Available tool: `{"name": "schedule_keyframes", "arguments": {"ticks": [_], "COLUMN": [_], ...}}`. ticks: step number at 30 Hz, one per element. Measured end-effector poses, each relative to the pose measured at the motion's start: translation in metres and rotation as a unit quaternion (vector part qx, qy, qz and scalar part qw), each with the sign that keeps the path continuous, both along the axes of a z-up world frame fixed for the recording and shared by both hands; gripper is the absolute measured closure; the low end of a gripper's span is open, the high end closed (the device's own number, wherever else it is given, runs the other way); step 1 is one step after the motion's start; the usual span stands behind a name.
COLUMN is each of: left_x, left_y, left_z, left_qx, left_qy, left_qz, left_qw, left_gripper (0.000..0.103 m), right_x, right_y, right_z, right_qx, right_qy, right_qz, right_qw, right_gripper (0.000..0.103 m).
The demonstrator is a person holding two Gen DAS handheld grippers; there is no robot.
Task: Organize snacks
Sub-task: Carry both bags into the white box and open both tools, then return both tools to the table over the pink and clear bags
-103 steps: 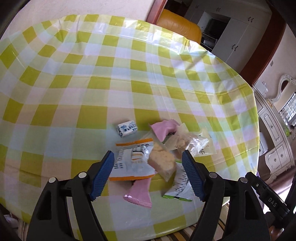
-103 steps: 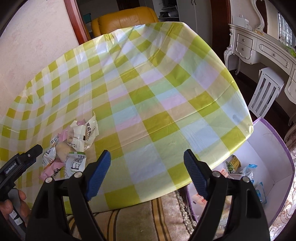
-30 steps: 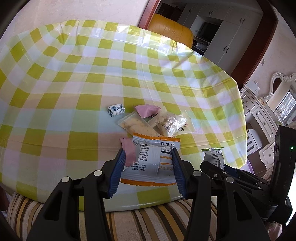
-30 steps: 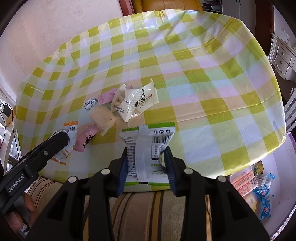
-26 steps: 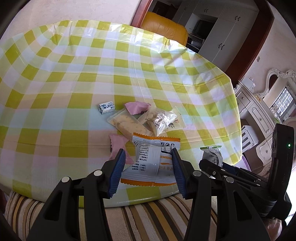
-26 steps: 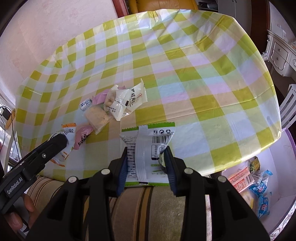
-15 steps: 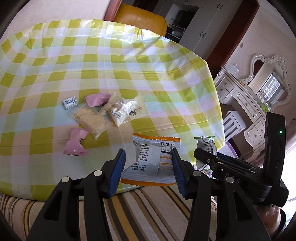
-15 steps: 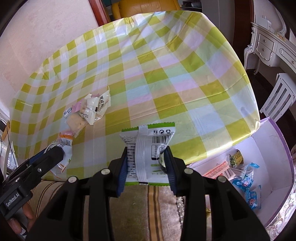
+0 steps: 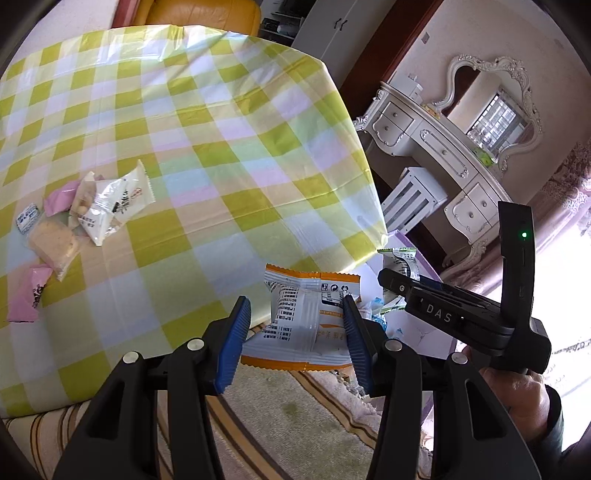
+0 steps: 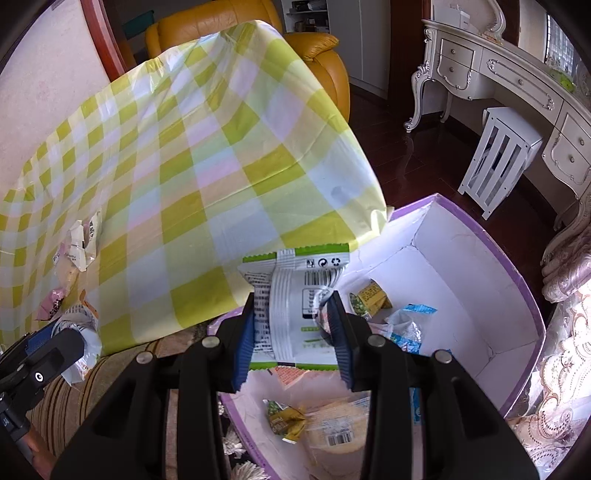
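My left gripper (image 9: 293, 343) is shut on an orange-trimmed white snack packet (image 9: 308, 319), held past the table's near edge above the striped rug. My right gripper (image 10: 293, 338) is shut on a green-trimmed white snack packet (image 10: 295, 295), held over the white box with a purple rim (image 10: 517, 280). The box holds several small snacks (image 10: 371, 295). On the checked tablecloth (image 9: 221, 147) a pile of loose snacks (image 9: 107, 205) lies at the left, with a pink packet (image 9: 26, 299) nearer the edge.
The right gripper's body (image 9: 461, 317) and the hand holding it show at the right of the left wrist view. A white stool (image 10: 498, 158), a white dresser (image 10: 517, 92) and an orange armchair (image 10: 229, 33) stand beyond the table. A striped rug (image 9: 295, 424) lies below.
Both grippers closed on packets from the pile, lifted them and swung right off the table. The right one now hangs over the open box; the left is just past the table edge.
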State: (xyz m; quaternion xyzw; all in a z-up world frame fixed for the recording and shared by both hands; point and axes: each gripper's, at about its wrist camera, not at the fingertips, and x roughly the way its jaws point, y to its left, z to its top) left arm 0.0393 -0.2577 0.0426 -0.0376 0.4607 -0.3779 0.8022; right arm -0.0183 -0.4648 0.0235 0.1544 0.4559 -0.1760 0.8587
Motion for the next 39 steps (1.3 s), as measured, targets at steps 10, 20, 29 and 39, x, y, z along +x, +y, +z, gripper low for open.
{"name": "schedule_keyframes", "arguments": {"ticks": [10, 20, 29, 39], "left_x": [-0.018, -0.029, -0.029, -0.024], "left_y": [-0.057, -0.087, -0.088, -0.074], "left_z": [-0.009, -0.014, -0.016, -0.011], "left_qx": [0.014, 0.02, 0.013, 0.012], "left_qy": [0.022, 0.033, 0.041, 0.028], "left_qz": [-0.076, -0.124, -0.123, -0.099], "left_qw": [0.9968, 0.9915, 0.9914, 0.9947], "left_gripper": [0.054, 0.054, 0.042, 0.04], "right_x": [-0.026, -0.041, -0.039, -0.03], "right_y": [-0.045, -0.065, -0.063, -0.05], "right_z": [-0.015, -0.024, -0.022, -0.018], "right_qx": [-0.005, 0.0, 0.003, 0.006], "right_qy": [0.021, 0.03, 0.025, 0.023], "right_qz": [-0.057, -0.092, -0.094, -0.08], "right_qw": [0.998, 0.995, 0.995, 0.996], "right_gripper": [0.065, 0.057, 0.033, 0.027]}}
